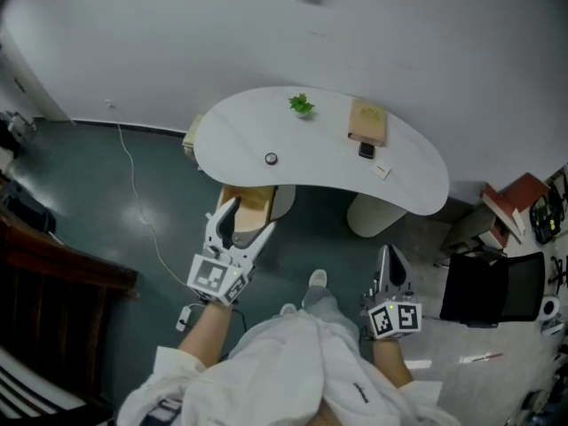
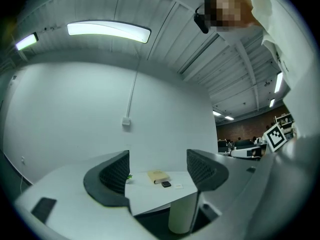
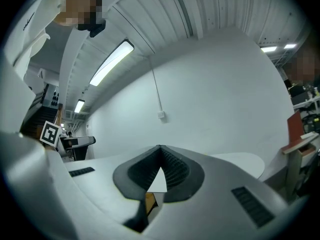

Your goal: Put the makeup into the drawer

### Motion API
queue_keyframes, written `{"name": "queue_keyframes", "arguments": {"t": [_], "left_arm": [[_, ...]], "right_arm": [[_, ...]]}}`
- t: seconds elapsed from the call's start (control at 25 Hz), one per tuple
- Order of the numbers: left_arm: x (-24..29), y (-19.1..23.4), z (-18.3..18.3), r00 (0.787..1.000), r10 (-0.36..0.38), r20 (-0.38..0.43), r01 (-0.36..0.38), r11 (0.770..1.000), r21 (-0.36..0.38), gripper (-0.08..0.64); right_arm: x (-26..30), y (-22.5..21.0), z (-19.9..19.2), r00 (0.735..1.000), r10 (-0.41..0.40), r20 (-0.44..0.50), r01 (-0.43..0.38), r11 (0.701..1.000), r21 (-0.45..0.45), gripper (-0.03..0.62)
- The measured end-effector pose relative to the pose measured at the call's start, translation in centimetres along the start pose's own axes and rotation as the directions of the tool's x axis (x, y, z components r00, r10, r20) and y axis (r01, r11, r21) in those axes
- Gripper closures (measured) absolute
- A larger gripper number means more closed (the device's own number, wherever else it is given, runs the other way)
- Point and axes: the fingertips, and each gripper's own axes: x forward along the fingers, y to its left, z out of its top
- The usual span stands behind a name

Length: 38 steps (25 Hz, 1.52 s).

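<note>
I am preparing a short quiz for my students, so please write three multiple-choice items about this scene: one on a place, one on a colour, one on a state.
1. Where does the small green plant stand?
A. on the table
B. on a windowsill
C. on a shelf

2. What colour is the table top?
A. black
B. white
C. red

3. How do the jaws of the left hand-held gripper stand?
A. apart, gripping nothing
B. shut on a bottle
C. shut together, empty

Answers:
1 A: the small green plant stands near the far edge of the table.
2 B: the head view shows a plain white top.
3 A: in the left gripper view the left hand-held gripper has a wide gap between its jaws.
</note>
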Motion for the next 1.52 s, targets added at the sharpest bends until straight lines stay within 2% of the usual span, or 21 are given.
{"name": "queue_keyframes", "arguments": {"t": [0.32,0.48,0.72,0.88,1.12,1.32,1.52], "left_arm": [[5.7,3.6,-1.8,0.998,0.054,-0.044,-0.054,0.999,-0.001,0.213],[9.6,5.8,-2.6,0.996,0.076,-0.038,-0.075,0.997,0.014,0.213],[16.0,8.8,-3.4,0.991,0.122,-0.062,-0.121,0.992,0.024,0.213],[19.6,10.9,-4.7,0.978,0.182,-0.099,-0.180,0.983,0.025,0.213],[23.0,13.1,-7.9,0.957,0.245,-0.155,-0.241,0.970,0.046,0.213],[23.8,15.0,-10.9,0.933,0.281,-0.223,-0.277,0.960,0.051,0.213],[24.4,16.7,-14.1,0.907,0.302,-0.294,-0.298,0.953,0.059,0.213]], "right_arm": [[7.6,-2.2,-0.7,0.999,0.044,-0.011,-0.044,0.999,0.011,0.575],[12.7,-4.2,-1.3,0.996,0.078,-0.031,-0.078,0.997,0.021,0.575],[20.6,-5.6,-1.9,0.982,0.174,-0.074,-0.171,0.985,0.036,0.575],[25.6,-5.3,-3.5,0.954,0.277,-0.116,-0.274,0.961,0.042,0.575],[31.8,-4.2,-6.8,0.890,0.419,-0.181,-0.411,0.908,0.077,0.575],[35.3,-2.7,-9.4,0.844,0.487,-0.224,-0.476,0.873,0.105,0.575],[37.9,-1.4,-12.6,0.810,0.516,-0.278,-0.497,0.856,0.141,0.575]]}}
